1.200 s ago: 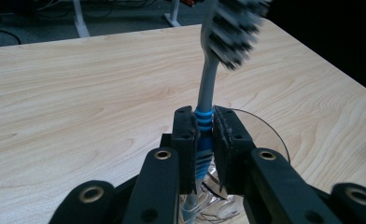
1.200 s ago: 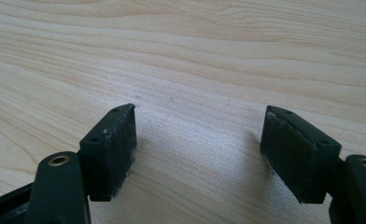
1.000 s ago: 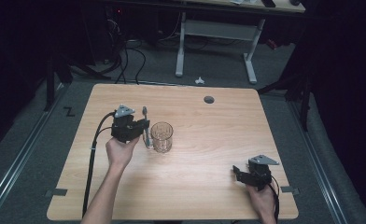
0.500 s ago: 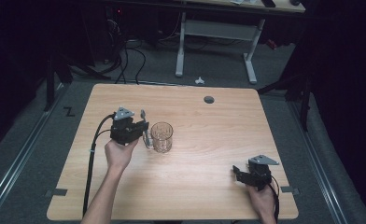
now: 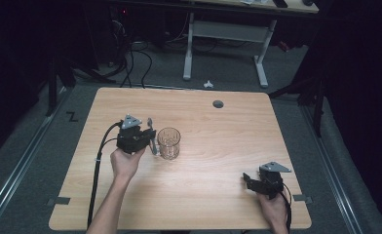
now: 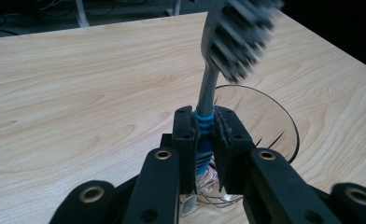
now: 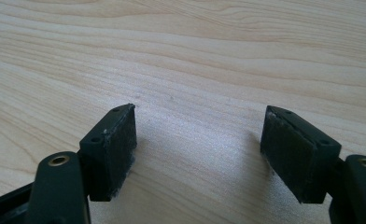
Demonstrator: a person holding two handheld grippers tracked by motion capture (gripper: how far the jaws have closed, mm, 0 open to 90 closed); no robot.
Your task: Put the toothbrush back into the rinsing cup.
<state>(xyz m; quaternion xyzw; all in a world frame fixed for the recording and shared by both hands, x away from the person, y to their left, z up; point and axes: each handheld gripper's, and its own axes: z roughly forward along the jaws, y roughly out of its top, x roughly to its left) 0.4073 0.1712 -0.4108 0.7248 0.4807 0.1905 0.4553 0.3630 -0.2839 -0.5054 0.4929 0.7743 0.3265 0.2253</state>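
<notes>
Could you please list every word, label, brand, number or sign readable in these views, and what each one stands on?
None can be read: the toothbrush in the left claw, the glass, the table and the right claw bear no visible writing.
A black Z-shaped mark lies on the floor.

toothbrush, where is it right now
In the high view the toothbrush stands left of centre on the table, clamped in the left hand-held gripper, just left of the glass.
</notes>
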